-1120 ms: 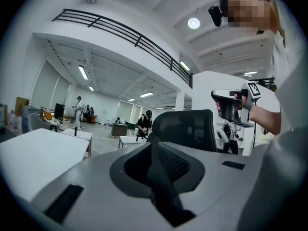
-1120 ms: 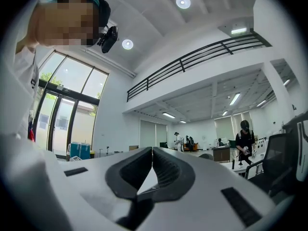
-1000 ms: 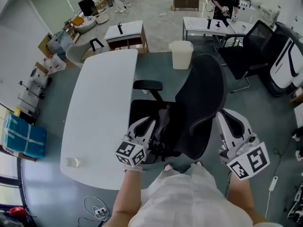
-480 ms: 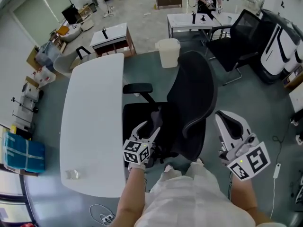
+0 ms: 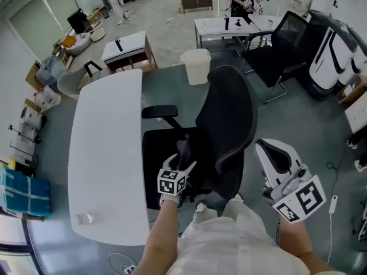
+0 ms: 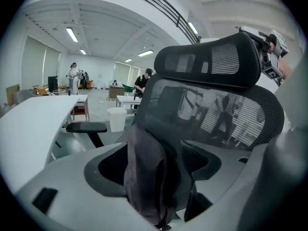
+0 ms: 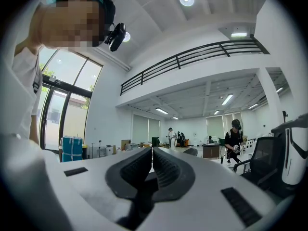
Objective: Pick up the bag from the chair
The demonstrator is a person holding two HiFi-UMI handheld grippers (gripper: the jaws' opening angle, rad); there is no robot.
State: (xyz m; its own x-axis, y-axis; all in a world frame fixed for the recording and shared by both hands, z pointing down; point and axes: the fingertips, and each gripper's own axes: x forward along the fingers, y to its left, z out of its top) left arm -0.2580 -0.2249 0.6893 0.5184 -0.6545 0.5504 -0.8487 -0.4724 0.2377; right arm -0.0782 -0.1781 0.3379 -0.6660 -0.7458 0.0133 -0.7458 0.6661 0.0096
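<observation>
The left gripper [image 5: 183,164] has its jaws clamped on a bunched fold of the dark grey bag [image 6: 147,172]. The bag is located over the seat [image 5: 153,159] of the black mesh office chair [image 5: 232,113], just in front of the backrest and near the armrest [image 5: 159,112]. The long white surface [image 5: 106,148] stands beside the chair. The right gripper [image 7: 152,154] is positioned behind the backrest, well apart from the bag. Its jaws are pressed together with nothing between them.
</observation>
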